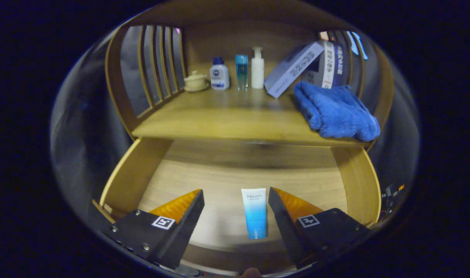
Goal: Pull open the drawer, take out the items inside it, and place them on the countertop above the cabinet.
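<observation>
Drawer [134,173] stands pulled open; one tube [255,213] left inside, between the gripper [236,199] jaws held apart, worktop [227,116] above awaiting it

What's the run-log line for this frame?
drawer: wooden drawer open | item: blue-and-white tube lying inside, between fingers | gripper: open, no contact | countertop: tube not yet placed

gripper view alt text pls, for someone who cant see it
An open claw hovers over a pulled-open wooden drawer, its fingers either side of a blue-and-white cosmetic tube lying on the drawer floor. On the countertop above sit a small lidded cup, three bottles, leaning boxes and a folded blue towel.
</observation>
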The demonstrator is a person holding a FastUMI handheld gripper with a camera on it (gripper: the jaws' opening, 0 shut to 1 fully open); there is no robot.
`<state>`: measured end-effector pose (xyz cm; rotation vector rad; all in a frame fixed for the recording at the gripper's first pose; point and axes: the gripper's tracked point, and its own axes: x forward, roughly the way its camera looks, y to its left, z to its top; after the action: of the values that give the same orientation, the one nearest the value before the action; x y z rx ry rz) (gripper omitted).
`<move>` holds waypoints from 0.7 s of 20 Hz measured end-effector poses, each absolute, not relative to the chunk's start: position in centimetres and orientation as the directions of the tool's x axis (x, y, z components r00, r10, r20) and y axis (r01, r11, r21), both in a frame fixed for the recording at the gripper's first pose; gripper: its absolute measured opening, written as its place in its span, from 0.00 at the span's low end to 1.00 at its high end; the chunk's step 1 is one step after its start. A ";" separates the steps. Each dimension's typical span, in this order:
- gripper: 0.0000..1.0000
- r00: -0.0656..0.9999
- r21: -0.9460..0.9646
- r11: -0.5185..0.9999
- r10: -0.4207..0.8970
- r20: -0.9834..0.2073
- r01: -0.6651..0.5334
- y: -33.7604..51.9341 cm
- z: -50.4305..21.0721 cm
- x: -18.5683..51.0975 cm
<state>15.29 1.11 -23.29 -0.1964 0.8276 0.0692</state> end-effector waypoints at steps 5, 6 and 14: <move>1.00 0.489 -0.136 0.982 -0.055 -0.870 -0.130 0.8 -27.8 14.6; 0.97 0.470 -0.159 0.979 -0.081 -0.879 -0.130 0.1 -28.1 14.5; 0.59 0.302 -0.115 0.992 -0.095 -0.949 -0.050 -1.8 -29.3 12.0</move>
<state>12.01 -1.76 -29.26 -0.1309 1.2646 -0.0301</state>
